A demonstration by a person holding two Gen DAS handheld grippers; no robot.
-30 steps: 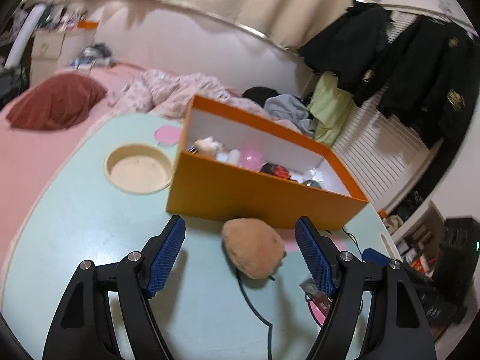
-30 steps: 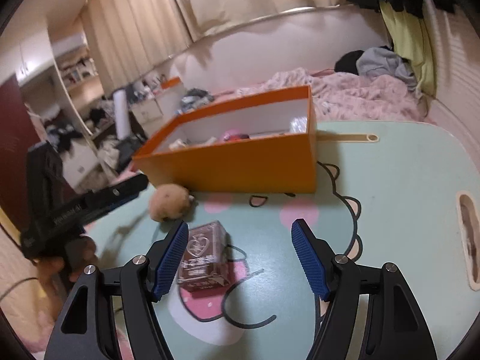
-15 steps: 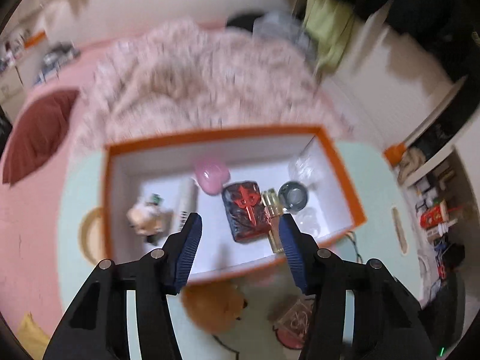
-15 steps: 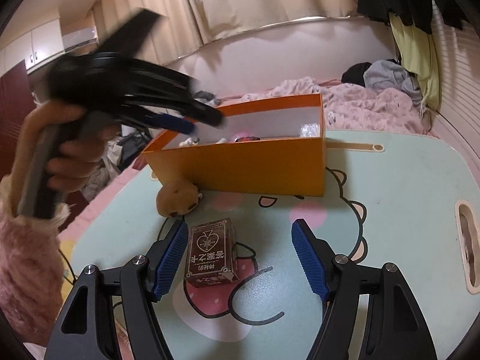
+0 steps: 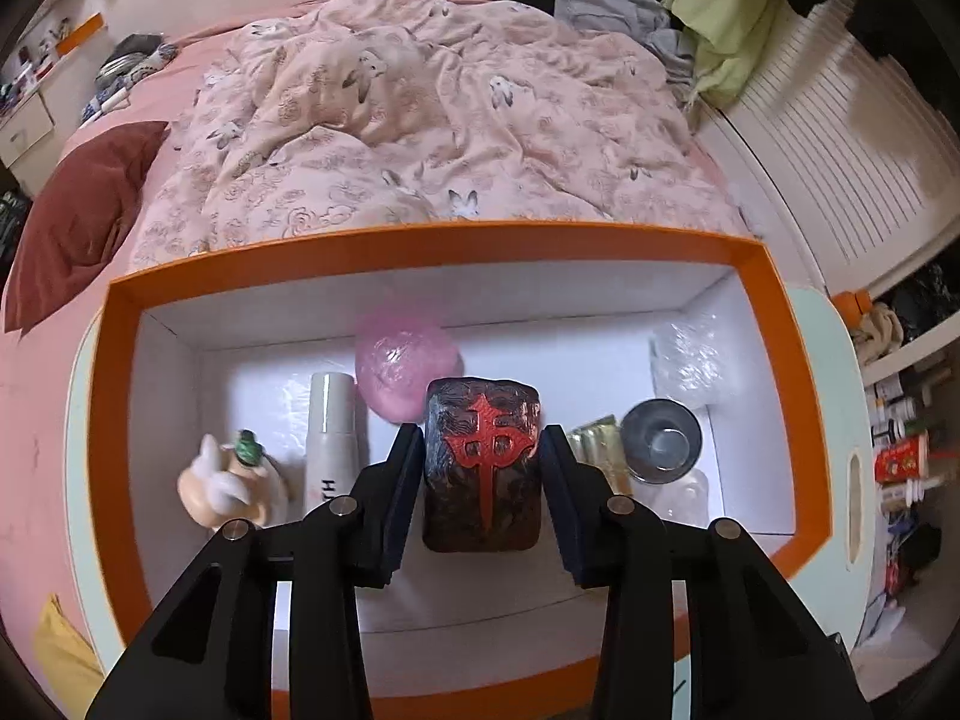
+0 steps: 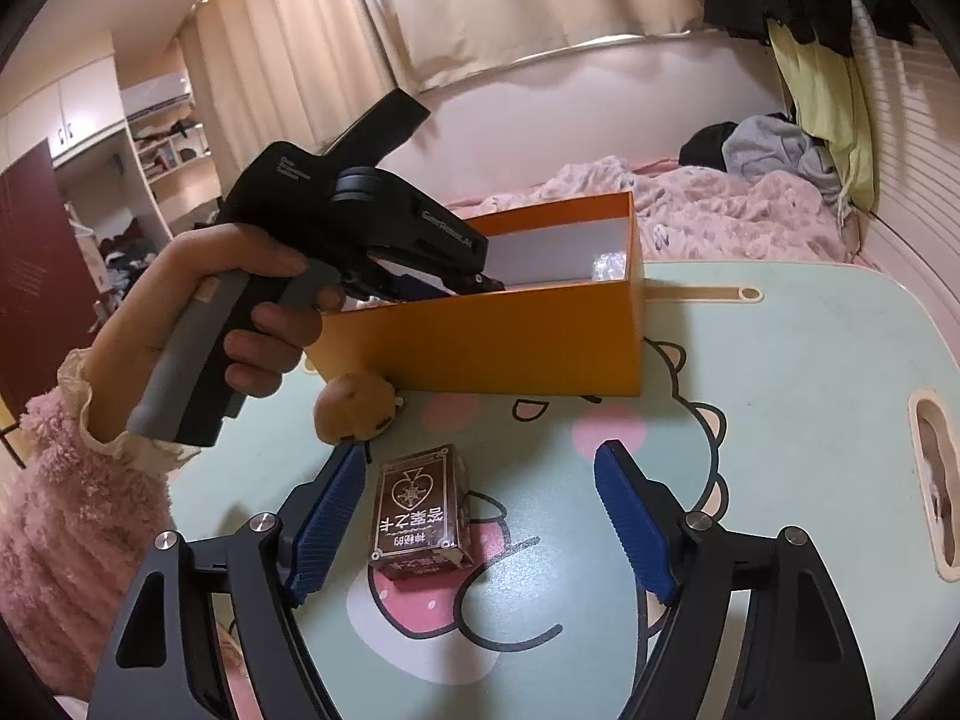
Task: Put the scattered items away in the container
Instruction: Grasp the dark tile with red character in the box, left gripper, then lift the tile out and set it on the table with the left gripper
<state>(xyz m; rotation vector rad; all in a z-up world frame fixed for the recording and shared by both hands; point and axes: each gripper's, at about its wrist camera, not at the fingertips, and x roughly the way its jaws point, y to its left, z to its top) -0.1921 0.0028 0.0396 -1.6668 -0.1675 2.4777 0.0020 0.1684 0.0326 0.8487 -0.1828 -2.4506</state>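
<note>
Swung from the table up over the orange box (image 5: pixel 774 324), the left gripper (image 5: pixel 480 462) has just been closing and now flanks a dark block with a red emblem (image 5: pixel 483 468) lying inside, though pad contact is unclear. Beyond the fingertips sits a pink ball (image 5: pixel 405 369), outside the jaws a white tube (image 5: pixel 333 438) and a metal cup (image 5: pixel 660 441), leaving little side room. Spread and just widening, the right gripper (image 6: pixel 480 516) straddles a brown card pack (image 6: pixel 420 516) on the table (image 6: pixel 810 360), nearer its left pad, with open surface toward the other pad.

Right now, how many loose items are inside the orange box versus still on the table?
Inside the orange box: 7 (figurine, white tube, pink ball, dark red-marked block, gold packet, grey cup, clear wrap)
On table: 2 (card box, plush)
Total: 9
</note>
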